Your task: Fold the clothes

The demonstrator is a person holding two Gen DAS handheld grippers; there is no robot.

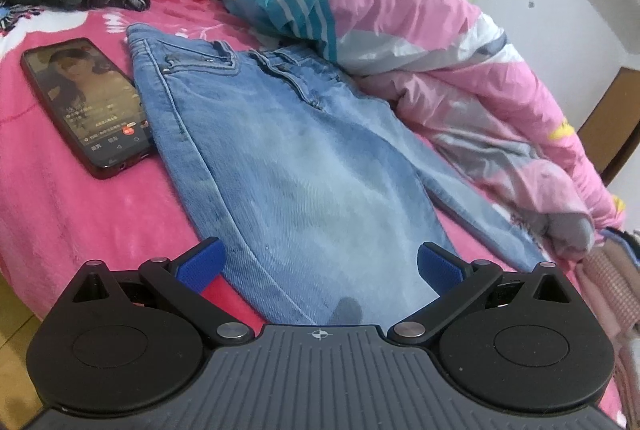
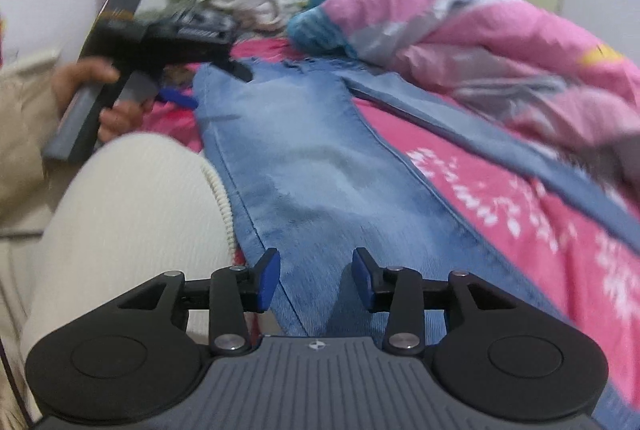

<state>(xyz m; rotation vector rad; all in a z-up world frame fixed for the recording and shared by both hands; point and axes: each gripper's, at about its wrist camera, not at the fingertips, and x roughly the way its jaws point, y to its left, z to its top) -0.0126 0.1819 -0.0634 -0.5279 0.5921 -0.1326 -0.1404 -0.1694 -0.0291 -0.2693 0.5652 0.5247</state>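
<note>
Both tongs, left (image 1: 318, 266) and right (image 2: 316, 280), are hovering released over the jeans (image 1: 288, 165), seemingly mid-fold, next needing to grasp a leg.

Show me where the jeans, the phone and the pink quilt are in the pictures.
jeans (image 1: 304, 165): left wrist view, on the faded thigh area of the flat leg.
phone (image 1: 86, 97): left wrist view, on the middle of its lit screen.
pink quilt (image 1: 420, 13): left wrist view, on a pink fold near its top.
</note>
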